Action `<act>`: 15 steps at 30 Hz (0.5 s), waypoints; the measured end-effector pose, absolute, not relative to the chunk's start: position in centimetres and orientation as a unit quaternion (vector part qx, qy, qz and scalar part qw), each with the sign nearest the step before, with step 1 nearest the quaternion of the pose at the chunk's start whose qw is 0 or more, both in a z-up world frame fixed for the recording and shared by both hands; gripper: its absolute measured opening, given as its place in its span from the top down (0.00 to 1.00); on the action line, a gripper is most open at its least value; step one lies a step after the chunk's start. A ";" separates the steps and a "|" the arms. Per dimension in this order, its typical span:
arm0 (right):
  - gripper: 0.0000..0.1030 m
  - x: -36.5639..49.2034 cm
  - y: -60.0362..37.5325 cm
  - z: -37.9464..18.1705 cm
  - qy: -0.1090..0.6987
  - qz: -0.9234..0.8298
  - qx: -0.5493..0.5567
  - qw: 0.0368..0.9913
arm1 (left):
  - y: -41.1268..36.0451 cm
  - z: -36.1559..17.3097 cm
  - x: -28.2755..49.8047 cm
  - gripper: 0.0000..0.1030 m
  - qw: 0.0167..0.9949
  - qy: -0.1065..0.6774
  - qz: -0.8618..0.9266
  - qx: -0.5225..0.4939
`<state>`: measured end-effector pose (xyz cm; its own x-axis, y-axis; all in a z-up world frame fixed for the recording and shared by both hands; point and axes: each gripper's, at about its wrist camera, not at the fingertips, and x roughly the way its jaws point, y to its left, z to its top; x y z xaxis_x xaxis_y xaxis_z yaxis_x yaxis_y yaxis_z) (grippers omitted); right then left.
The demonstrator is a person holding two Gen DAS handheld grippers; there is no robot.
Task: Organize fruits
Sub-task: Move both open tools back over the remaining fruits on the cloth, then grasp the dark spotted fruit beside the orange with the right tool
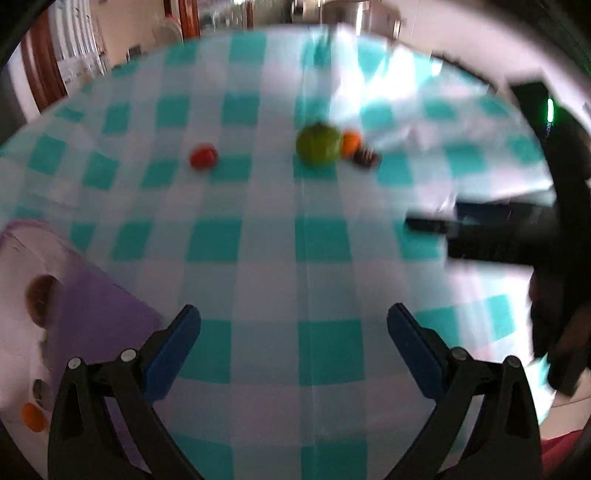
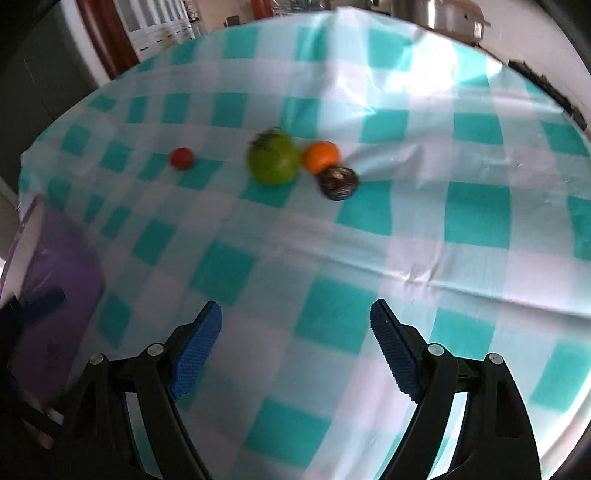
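Teal-and-white checked cloth (image 2: 406, 240) covers the tabletop, creased across the middle, glare patch toward the far side. Both views blurred.

Fruit cluster sits mid-cloth toward the far half: green fruit (image 2: 273, 160) biggest, with a dark stem cap on top; orange fruit (image 2: 321, 156) touching its right side; dark purple-brown fruit (image 2: 338, 182) just in front of the orange one, touching or nearly so, blur makes it hard to tell. Small red fruit (image 2: 181, 158) sits alone, well apart to the left of the green one. Same four show from the left wrist view: green (image 1: 318, 144), orange (image 1: 351, 142), dark one (image 1: 365, 157), red (image 1: 203, 157).

Purple bin (image 1: 110, 314) at the near left corner of the tabletop, pale inside. Brown round item (image 1: 42, 299) in it, and a small orange item (image 1: 32, 417) lower down; can't tell which fruits they are.

Left claw (image 1: 293, 325) hovers over bare cloth near the bin's right edge, blue pads spread wide, nothing between them. Right claw (image 2: 295, 319) also spread wide, blue ribbed pads apart, nothing held, over cloth on the near side of the fruit cluster. From the left wrist view the right claw (image 1: 428, 225) shows as a dark blurred shape at the right edge, pointing inward over the cloth.

Room behind: wooden door frame (image 2: 118, 40) far left, metal pot (image 2: 443, 14) beyond the far edge.
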<state>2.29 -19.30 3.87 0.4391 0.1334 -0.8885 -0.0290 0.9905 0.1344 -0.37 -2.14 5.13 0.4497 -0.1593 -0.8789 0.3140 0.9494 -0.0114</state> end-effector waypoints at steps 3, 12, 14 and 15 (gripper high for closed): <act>0.22 5.2 -20.5 2.5 0.524 0.052 0.056 0.848 | -2.5 3.0 0.0 0.02 0.838 0.523 -0.125 0.090; 0.28 12.8 -20.4 0.8 0.490 0.050 0.029 0.870 | -2.1 -0.4 0.3 0.01 0.835 0.532 -0.083 0.112; 0.32 14.1 -20.2 0.0 0.495 0.048 0.016 0.867 | -1.9 -0.5 0.4 0.01 0.839 0.528 -0.080 0.102; 0.33 14.4 -20.1 -0.3 0.497 0.048 0.009 0.866 | -1.8 -0.5 0.4 0.01 0.838 0.530 -0.079 0.097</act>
